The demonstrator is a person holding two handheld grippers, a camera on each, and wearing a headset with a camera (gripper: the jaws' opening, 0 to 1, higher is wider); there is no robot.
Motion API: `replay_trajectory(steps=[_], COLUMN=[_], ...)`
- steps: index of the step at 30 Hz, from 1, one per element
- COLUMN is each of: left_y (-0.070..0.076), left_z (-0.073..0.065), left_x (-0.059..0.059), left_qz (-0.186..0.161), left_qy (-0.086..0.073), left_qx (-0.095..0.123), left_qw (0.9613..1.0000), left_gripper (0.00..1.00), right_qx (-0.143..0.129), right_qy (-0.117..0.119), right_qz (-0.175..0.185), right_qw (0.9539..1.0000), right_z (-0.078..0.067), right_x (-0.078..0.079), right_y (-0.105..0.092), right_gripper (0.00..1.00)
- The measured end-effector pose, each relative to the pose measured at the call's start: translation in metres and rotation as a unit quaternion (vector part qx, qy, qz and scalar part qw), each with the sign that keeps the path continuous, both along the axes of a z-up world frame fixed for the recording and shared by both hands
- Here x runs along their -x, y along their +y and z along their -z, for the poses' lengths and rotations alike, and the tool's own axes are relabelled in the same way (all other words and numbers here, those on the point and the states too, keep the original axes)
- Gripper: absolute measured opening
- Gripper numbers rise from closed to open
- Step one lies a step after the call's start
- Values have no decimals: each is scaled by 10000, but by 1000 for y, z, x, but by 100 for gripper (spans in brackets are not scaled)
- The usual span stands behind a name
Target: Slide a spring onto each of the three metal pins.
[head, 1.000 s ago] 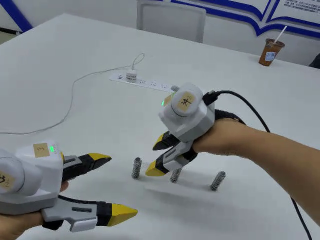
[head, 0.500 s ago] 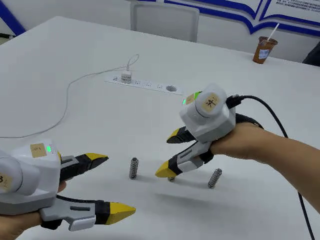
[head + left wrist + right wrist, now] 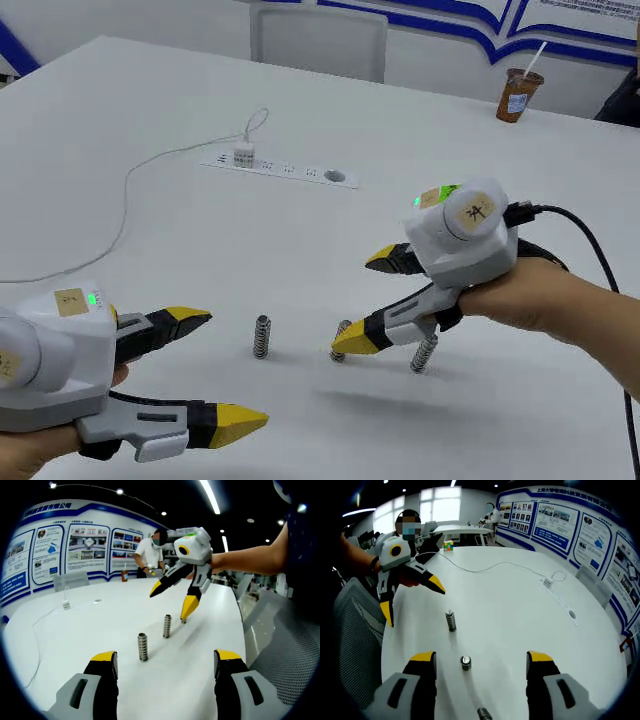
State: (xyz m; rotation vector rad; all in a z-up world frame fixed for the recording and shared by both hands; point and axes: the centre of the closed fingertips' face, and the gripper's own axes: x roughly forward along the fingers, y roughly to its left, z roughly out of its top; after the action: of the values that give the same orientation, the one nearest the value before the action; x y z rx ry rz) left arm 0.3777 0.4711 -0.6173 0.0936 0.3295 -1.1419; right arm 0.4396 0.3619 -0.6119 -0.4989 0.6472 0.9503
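Three small metal springs stand upright in a row on the white table: left spring [image 3: 261, 336], middle spring [image 3: 341, 340], right spring [image 3: 424, 352]. The pins inside them are too small to make out. My right gripper [image 3: 365, 300] hovers open just above and behind the middle spring, its lower tip close to it, with nothing held. My left gripper [image 3: 222, 368] is open at the lower left, short of the left spring. The left gripper view has my own jaws [image 3: 166, 656] apart, two springs [image 3: 143, 646] [image 3: 167, 625] ahead and the right gripper [image 3: 172, 602] beyond. The right gripper view shows open jaws [image 3: 481, 656] above the springs [image 3: 466, 662].
A white power strip [image 3: 280, 168] with a plugged charger and a trailing cable lies farther back on the table. A drink cup with a straw [image 3: 516, 93] stands at the far right edge. A chair [image 3: 318, 40] sits behind the table. A person stands in the background.
My right gripper has moved to the right and back from the middle spring, which now shows beside its lower tip. The left gripper has stayed put; the camera shifted slightly.
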Motion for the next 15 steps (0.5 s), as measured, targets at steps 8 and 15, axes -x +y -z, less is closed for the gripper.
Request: replay_trajectory(steps=[8,15], left_y=[-1,-2], left_z=[-1,-2], left_x=[-1,0], left_qz=[12,18], left_qy=[-14,-20], left_qx=[-9,-5], left_qw=[10000,10000], left_gripper=[81,81], right_qx=[-229,-348], right_qy=[-169,-336], right_qz=[275,485], right_qw=[9992,9976], right_z=[-4,-8], right_x=[5,12], right_y=[-24,-45], right_gripper=[82,86])
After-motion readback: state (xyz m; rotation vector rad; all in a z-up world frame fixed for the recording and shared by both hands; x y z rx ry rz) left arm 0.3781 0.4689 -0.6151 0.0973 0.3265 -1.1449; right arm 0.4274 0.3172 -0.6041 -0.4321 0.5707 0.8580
